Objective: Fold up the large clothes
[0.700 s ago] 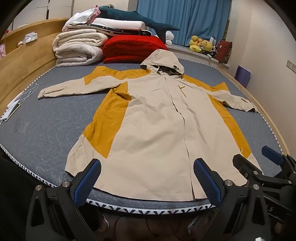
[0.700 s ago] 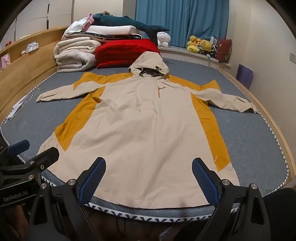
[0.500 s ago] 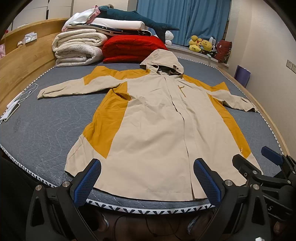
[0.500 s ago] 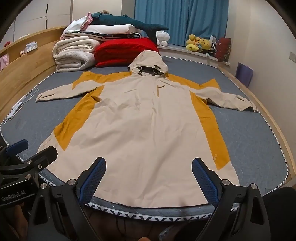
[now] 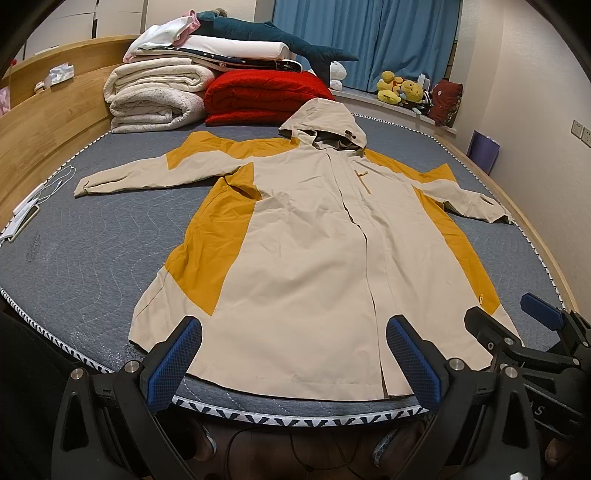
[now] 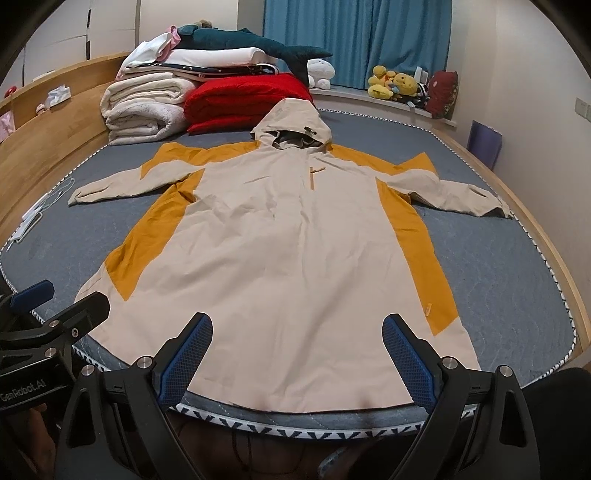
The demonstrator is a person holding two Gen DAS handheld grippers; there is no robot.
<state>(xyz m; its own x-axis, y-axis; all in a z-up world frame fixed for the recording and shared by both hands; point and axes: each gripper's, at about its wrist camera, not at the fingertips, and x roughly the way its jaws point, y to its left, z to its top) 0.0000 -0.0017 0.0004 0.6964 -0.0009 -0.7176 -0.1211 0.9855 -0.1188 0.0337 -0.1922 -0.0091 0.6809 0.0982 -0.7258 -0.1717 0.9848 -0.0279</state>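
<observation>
Blue curtains (image 5: 369, 33), wooden headboard (image 5: 48, 122), grey mattress (image 5: 92, 243)

My left-hand camera looks forward and downward along my fingers from just off the near edge of the bed (image 5: 55, 229), with the jacket (image 5: 303, 258) spread ahead between and beyond my fingertips, its hem close under them. My right-hand camera faces the same way, tilted down alike, from a spot a little further right along that edge. Both views share the whole jacket (image 6: 288, 251), the stacked bedding (image 5: 159, 96) far beyond my fingertips, and the blue curtain (image 6: 354, 40). Each view catches the other gripper at its side.
</observation>
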